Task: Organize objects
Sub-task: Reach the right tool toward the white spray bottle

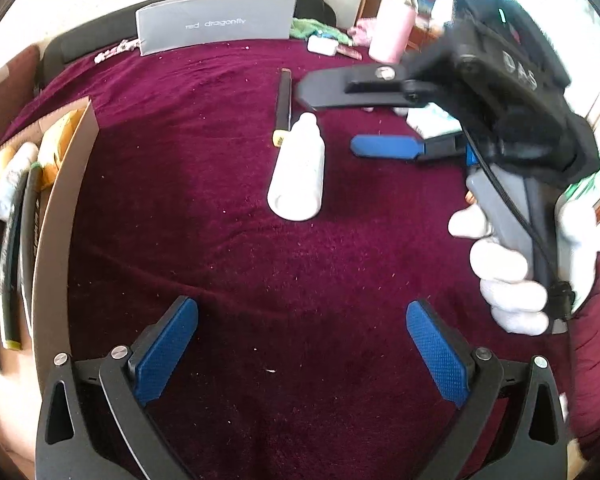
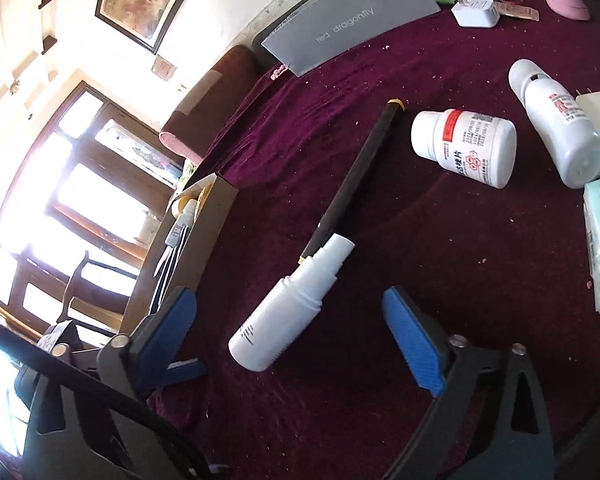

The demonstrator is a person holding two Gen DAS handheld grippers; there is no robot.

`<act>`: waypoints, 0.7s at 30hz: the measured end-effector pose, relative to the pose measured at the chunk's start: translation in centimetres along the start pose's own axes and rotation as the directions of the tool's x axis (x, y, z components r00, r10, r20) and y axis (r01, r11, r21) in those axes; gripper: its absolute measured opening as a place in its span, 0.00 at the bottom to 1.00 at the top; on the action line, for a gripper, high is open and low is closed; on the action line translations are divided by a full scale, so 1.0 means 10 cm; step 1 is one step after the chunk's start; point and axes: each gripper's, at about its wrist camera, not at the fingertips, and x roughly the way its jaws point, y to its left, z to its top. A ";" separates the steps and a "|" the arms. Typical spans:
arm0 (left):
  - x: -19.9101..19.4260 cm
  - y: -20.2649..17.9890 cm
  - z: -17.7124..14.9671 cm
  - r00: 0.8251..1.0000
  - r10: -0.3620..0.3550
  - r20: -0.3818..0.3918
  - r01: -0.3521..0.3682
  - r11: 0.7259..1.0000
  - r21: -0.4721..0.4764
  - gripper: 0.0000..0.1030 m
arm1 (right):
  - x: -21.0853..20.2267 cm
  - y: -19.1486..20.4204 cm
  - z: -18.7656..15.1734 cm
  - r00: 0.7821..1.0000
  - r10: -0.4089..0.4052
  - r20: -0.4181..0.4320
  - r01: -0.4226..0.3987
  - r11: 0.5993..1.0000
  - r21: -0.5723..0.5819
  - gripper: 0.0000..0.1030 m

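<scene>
Left gripper (image 1: 302, 354) open; box (image 1: 66, 184) contents cut off.

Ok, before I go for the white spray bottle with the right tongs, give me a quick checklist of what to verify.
1. Right tongs open, nothing gripped: ok.
2. White spray bottle lies between the right jaws, pads not pressing: ok.
3. Black pen clear of the bottle's nozzle: not ok, its end lies against it.
4. Left tongs open and empty, away from the bottle: ok.
5. Cardboard box has room for it: cannot tell.
</scene>
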 end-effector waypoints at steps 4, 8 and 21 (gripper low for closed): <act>0.01 -0.06 -0.02 0.999 0.043 -0.011 -0.043 0.999 0.032 0.98 | 0.08 0.13 0.00 0.997 -0.067 -0.024 0.065 0.996 -0.063 1.00; -0.17 0.19 -0.12 0.997 -0.070 0.031 0.073 0.993 -0.089 0.98 | 0.04 0.09 0.05 0.993 -0.112 -0.042 0.116 0.988 0.098 1.00; -0.91 0.52 0.02 0.974 -0.094 0.205 0.126 0.980 -0.151 0.94 | 0.40 0.67 -0.10 0.821 -0.564 -0.083 0.553 0.824 -0.123 0.27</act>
